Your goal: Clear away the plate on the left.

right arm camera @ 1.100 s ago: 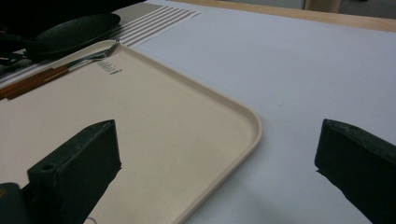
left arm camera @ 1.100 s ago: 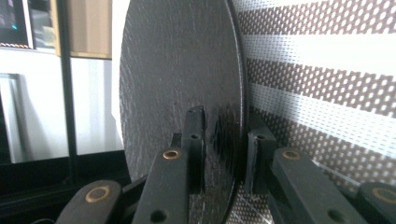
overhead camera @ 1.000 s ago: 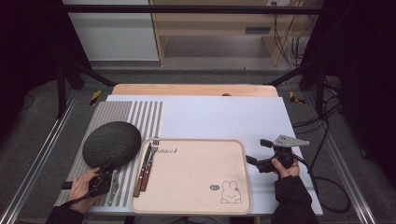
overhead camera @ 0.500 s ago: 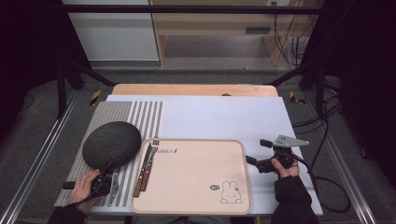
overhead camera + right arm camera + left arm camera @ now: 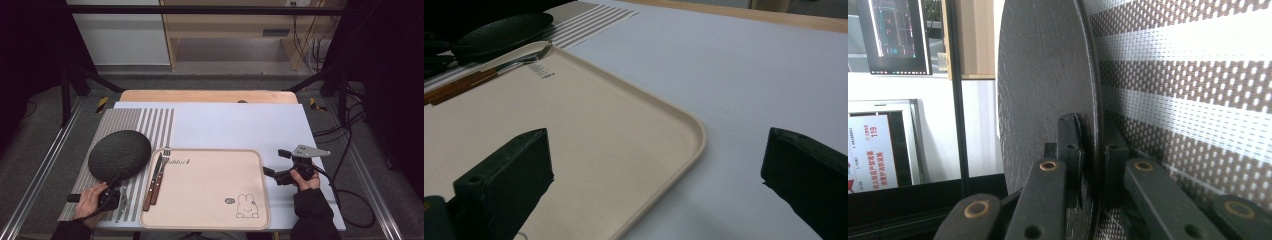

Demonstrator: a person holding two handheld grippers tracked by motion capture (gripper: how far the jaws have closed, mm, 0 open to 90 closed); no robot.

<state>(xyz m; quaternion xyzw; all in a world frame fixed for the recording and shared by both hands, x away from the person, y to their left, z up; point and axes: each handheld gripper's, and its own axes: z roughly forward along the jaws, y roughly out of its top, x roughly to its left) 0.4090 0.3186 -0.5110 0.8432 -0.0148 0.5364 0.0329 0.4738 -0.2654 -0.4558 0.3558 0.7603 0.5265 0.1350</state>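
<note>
Black plate (image 5: 120, 155) edge sits clamped in our left hand-held gripper (image 5: 1093, 165), jaws just closing. Our right hand-held gripper (image 5: 656, 175) hangs apart beside the tray (image 5: 210, 190).

Our left hand (image 5: 92, 197) sits at the near left edge, and the left gripper (image 5: 114, 189) it holds points forward. Its jaws have just been closing and now pinch a thin rim between the pads (image 5: 1070, 150). Our right hand (image 5: 306, 175) holds the right gripper (image 5: 272, 162) level, pointing left, jaws wide apart with nothing between them.
</note>
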